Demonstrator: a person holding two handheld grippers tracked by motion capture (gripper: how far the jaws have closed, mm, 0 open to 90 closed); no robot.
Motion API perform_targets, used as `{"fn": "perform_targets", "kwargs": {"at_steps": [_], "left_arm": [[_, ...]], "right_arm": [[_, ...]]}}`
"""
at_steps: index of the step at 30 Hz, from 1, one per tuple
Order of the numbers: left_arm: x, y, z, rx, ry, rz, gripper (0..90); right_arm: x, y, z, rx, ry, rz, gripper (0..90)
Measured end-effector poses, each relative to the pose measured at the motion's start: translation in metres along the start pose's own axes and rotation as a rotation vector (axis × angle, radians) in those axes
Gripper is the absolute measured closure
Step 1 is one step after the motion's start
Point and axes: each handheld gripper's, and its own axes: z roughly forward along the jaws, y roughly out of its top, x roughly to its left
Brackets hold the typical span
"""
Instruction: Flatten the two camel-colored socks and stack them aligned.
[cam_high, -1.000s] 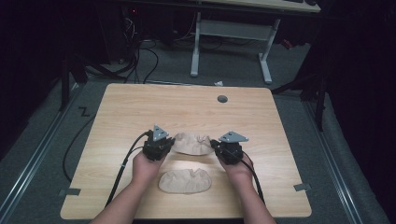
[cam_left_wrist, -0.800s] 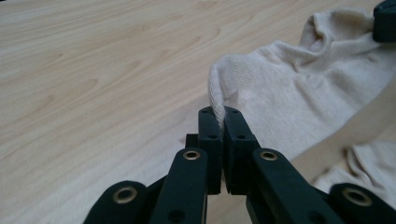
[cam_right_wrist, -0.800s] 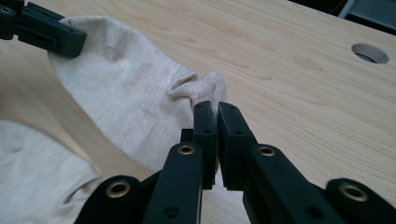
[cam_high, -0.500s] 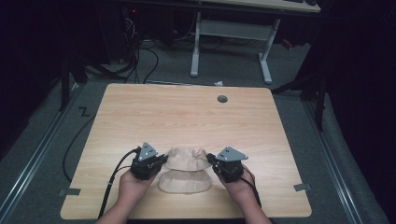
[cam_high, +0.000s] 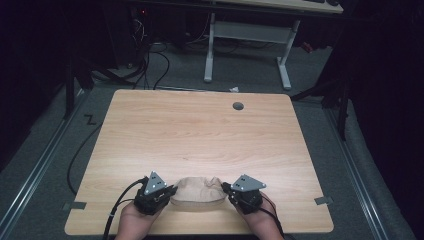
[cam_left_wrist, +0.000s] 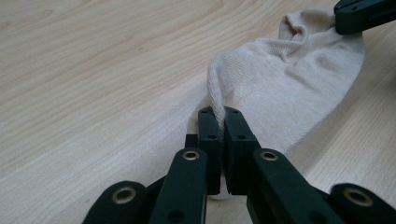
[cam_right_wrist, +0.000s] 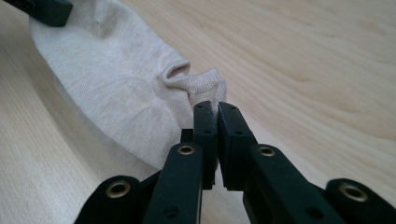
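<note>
A beige sock (cam_high: 197, 192) lies stretched between both grippers near the table's front edge. My left gripper (cam_high: 172, 197) is shut on the sock's left end; in the left gripper view the jaws (cam_left_wrist: 218, 116) pinch a raised fold of the sock (cam_left_wrist: 289, 79). My right gripper (cam_high: 226, 192) is shut on the other end; in the right gripper view its jaws (cam_right_wrist: 211, 109) clamp the ribbed cuff of the sock (cam_right_wrist: 116, 84). Each gripper's tip shows in the other's view, the right gripper (cam_left_wrist: 364, 14) and the left gripper (cam_right_wrist: 44, 9). A second cloth layer seems to lie under the sock.
The wooden table (cam_high: 200, 130) has a round grey cable hole (cam_high: 238, 106) at its far edge. Two hands hold the grippers at the front edge. Cables trail off the front left. A white desk frame (cam_high: 250, 35) stands on the floor beyond.
Both grippers have come toward the front edge of the table, dragging the held sock with them. It now lies over the second sock that lay in front.
</note>
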Motion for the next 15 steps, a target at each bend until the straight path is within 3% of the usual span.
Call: {"fn": "perform_targets", "kwargs": {"at_steps": [8, 15], "left_arm": [[-0.002, -0.008, 0.012, 0.089, 0.016, 0.019, 85.0], [-0.002, -0.010, 0.014, 0.098, 0.033, -0.006, 80.7]], "right_arm": [[0.004, -0.004, 0.011, 0.053, -0.001, -0.029, 86.4], [0.006, -0.006, 0.017, 0.086, 0.011, -0.036, 85.6]]}}
